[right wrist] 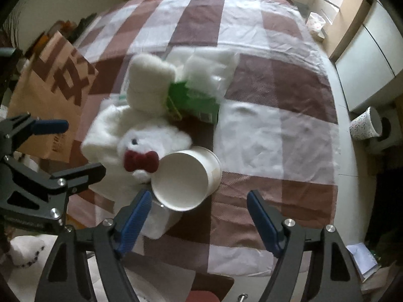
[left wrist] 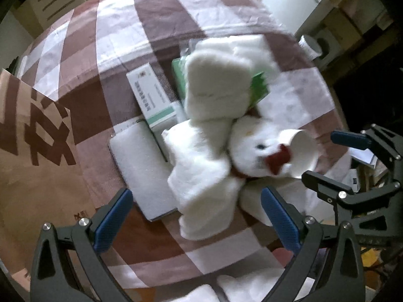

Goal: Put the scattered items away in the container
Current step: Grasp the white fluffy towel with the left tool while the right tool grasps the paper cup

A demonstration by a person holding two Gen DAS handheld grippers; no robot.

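A white plush rabbit (left wrist: 214, 130) with a red bow lies on the checked tablecloth; it also shows in the right wrist view (right wrist: 151, 125). A white paper cup (right wrist: 183, 178) lies on its side against the bow, also seen in the left wrist view (left wrist: 302, 151). A green box (right wrist: 199, 100), a white medicine box (left wrist: 151, 95) and a flat white pack (left wrist: 143, 166) lie under and beside the rabbit. A brown paper bag (left wrist: 32, 156) stands at the left. My left gripper (left wrist: 196, 219) is open, just short of the rabbit. My right gripper (right wrist: 199, 219) is open, just short of the cup.
A clear plastic bag (right wrist: 214, 68) lies behind the rabbit. A patterned cup (right wrist: 365, 125) stands off the table at the right. The table's far half (right wrist: 201, 17) shows bare checked cloth. A white fluffy thing (left wrist: 239, 289) sits near the table's front edge.
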